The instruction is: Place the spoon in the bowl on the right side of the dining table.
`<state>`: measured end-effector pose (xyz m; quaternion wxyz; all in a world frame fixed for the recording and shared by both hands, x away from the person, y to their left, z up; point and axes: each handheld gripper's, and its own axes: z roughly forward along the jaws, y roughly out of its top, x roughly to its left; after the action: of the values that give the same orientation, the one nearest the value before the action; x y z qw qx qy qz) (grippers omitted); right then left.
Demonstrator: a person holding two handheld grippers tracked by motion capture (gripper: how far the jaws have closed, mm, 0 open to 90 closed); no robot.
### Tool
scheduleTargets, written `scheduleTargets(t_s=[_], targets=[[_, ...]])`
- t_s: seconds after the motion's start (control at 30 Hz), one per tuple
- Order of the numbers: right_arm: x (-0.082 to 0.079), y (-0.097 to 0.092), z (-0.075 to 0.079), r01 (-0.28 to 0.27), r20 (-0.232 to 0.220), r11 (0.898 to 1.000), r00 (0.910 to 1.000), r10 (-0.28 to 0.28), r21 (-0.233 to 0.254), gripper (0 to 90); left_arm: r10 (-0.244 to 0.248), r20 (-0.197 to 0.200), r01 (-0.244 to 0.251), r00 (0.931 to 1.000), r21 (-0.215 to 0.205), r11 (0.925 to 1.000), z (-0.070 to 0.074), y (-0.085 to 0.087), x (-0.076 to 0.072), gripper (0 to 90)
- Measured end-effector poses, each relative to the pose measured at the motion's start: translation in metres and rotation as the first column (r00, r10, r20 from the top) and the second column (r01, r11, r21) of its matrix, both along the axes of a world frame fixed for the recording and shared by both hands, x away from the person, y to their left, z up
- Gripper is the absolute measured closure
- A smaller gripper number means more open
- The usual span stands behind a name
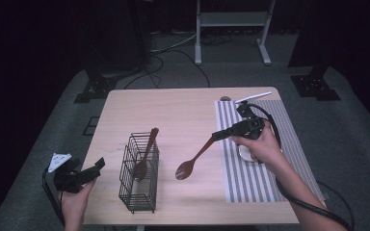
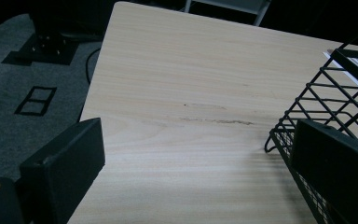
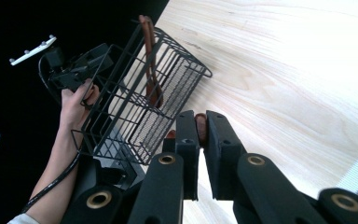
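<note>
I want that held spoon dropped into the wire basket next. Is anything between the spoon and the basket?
Nothing visible: bare table lies between the spoon in the right gripper and the basket, which already holds another spoon.

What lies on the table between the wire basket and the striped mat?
In the high view, between the wire basket and the striped mat is bare tabletop; above it hangs a wooden spoon, its handle clamped in the right gripper.

left hand-held gripper (image 1: 98,164) jaws apart, low; right hand-held gripper (image 1: 215,136) jaws clamped, raised
</note>
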<state>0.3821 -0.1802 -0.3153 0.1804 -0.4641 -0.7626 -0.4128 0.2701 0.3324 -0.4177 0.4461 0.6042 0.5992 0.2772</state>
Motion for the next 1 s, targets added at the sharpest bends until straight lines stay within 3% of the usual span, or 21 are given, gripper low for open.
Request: scheduleTargets(t_s=[0.43, 1.0], targets=[[0.003, -0.027, -0.012, 0.062, -0.016, 0.998, 0.9979, -0.062, 0.003, 83.5, 0.000, -0.002, 0.000, 1.0000, 0.001, 1.0000, -0.001, 0.000, 0.000, 2.4], [0.007, -0.057, -0.032, 0.143, -0.044, 0.990, 0.9889, -0.142, 0.011, 83.5, 0.001, -0.003, -0.001, 1.0000, 0.004, 1.0000, -0.001, -0.001, 0.001, 2.5]])
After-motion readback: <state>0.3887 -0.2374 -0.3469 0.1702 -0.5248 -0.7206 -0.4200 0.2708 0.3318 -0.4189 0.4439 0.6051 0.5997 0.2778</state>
